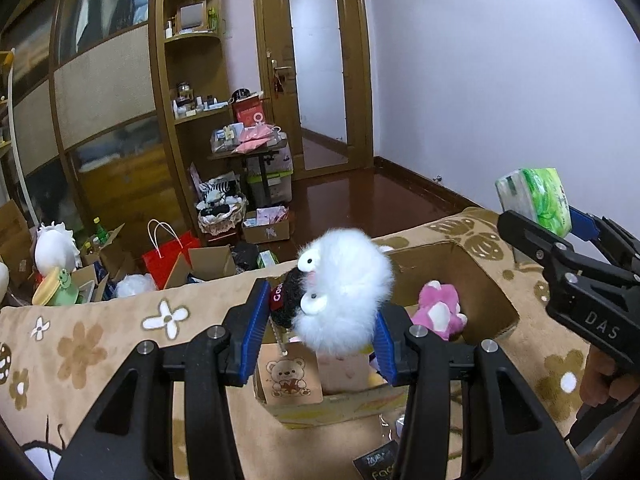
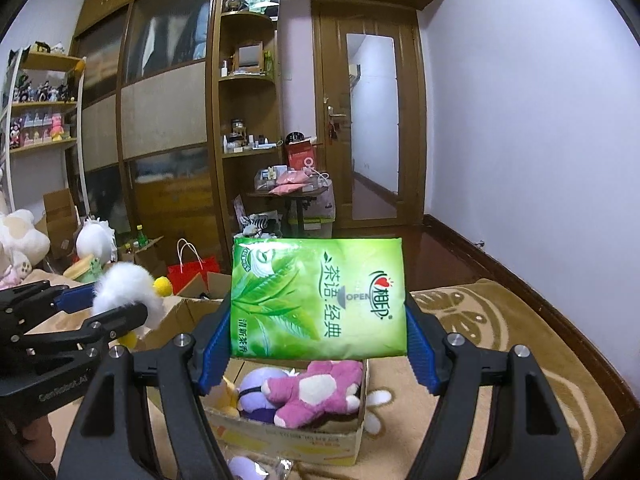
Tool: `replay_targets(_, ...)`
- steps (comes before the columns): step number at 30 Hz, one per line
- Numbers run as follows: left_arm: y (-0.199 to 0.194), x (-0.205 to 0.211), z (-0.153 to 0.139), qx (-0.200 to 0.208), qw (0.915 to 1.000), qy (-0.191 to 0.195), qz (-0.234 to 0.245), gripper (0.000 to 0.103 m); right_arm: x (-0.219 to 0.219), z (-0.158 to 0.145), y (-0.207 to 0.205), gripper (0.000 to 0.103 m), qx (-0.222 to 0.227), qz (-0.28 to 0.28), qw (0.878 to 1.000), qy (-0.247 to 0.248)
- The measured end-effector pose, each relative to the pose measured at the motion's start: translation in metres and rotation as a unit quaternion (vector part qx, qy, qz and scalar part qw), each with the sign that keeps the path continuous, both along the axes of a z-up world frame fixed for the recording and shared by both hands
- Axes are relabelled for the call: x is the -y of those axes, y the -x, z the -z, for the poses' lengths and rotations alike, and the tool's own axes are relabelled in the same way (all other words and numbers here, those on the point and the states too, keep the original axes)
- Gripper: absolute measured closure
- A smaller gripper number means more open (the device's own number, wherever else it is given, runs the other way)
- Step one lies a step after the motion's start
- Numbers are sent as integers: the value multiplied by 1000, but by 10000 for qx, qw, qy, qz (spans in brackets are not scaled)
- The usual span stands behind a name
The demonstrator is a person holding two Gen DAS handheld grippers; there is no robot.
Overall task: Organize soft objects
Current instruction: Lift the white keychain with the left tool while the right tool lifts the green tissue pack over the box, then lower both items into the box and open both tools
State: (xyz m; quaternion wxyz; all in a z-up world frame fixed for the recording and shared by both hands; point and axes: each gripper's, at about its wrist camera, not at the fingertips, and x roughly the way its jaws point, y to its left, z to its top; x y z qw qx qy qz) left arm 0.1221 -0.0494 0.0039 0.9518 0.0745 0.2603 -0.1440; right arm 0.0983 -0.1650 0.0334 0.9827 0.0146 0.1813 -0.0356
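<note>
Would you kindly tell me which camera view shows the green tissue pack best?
The right wrist view: the tissue pack faces the camera flat, its printed front readable, held in the right gripper. The left wrist view shows only its narrow end at the right edge, seen obliquely.

Two close wrist views, both over the cardboard box (image 1: 492,280)

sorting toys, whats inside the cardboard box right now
Inside the box: a pink plush, a purple plush and something yellow. The tissue pack covers the box's far part.
</note>
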Motion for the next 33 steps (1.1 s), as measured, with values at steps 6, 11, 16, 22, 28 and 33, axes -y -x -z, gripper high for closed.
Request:
replay_targets(6, -10, 4, 12, -124, 9999, -60, 61, 57, 1, 9, -10, 26, -92, 8, 10000, -31)
replay_targets(11, -13, 13, 22, -219, 9994, -145, 221, 57, 0, 13, -18, 26, -194, -10, 9998, -47)
replay_targets(16, -19, 20, 34, -389, 9983, -232, 354, 57, 1, 21, -25, 25, -313, -34, 9994, -106)
replay_targets(22, -24, 25, 45, -576, 9971, -264, 419, 57, 6, 28, -33, 25, -478, -72, 9983, -325)
replay_targets(28, -31, 25, 52, -769, 9962, -222, 346, 56, 15, 37, -35, 25, -624, -135, 9961, -603)
replay_targets(33, -34, 24, 54, -864, 9954, -171, 363, 49, 23, 47, -40, 25, -803, -259, 9914, -999)
